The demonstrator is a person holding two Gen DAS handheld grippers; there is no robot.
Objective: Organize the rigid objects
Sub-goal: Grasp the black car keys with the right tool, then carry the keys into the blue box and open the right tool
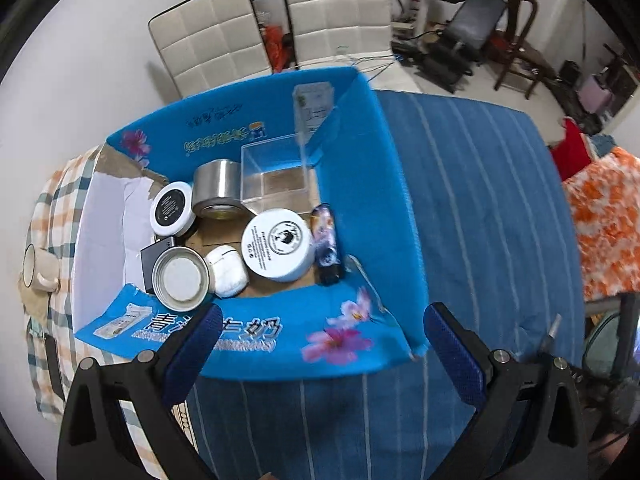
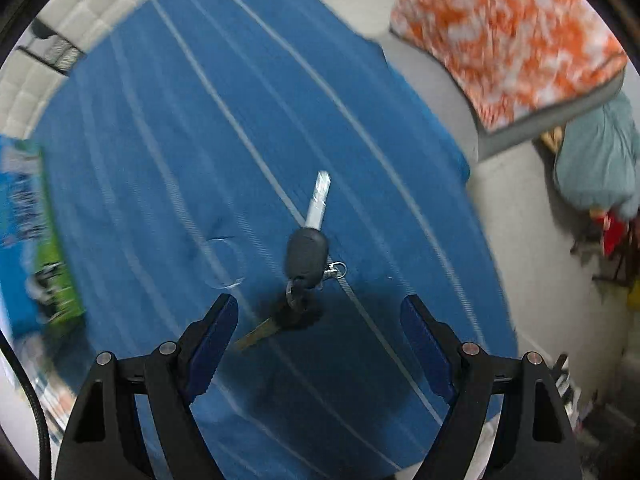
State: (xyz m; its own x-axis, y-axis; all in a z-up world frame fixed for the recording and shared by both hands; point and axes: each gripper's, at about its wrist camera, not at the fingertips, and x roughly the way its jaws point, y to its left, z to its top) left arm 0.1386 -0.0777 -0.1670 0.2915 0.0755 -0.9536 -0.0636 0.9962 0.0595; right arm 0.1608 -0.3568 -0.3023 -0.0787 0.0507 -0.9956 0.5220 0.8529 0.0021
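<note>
The right gripper (image 2: 319,314) is spread wide with nothing between its blue pads, hanging over the blue striped cloth (image 2: 168,128). Just ahead of it lies a bunch of keys (image 2: 306,258): a black-headed key with its silver blade pointing away, a small ring at its base, and a brass-coloured key angled back toward the left pad. The keys lie apart from both pads, with bare cloth all around them. The cloth's far right edge drops off beside an orange-and-white cushion (image 2: 508,36).

The left gripper (image 1: 322,330) is also wide open and holds nothing. It sits over the near wall of a blue cardboard box (image 1: 396,184). Inside the box are a large white jar (image 1: 278,242), a smaller white jar with a black lid (image 1: 172,208), a roll of silver tape (image 1: 218,188), a clear plastic box (image 1: 276,172), a metal lid (image 1: 182,278), a white earbud case (image 1: 228,270) and a patterned lighter (image 1: 326,246), packed close together. To the right of the box the striped cloth (image 1: 480,208) lies bare.
</note>
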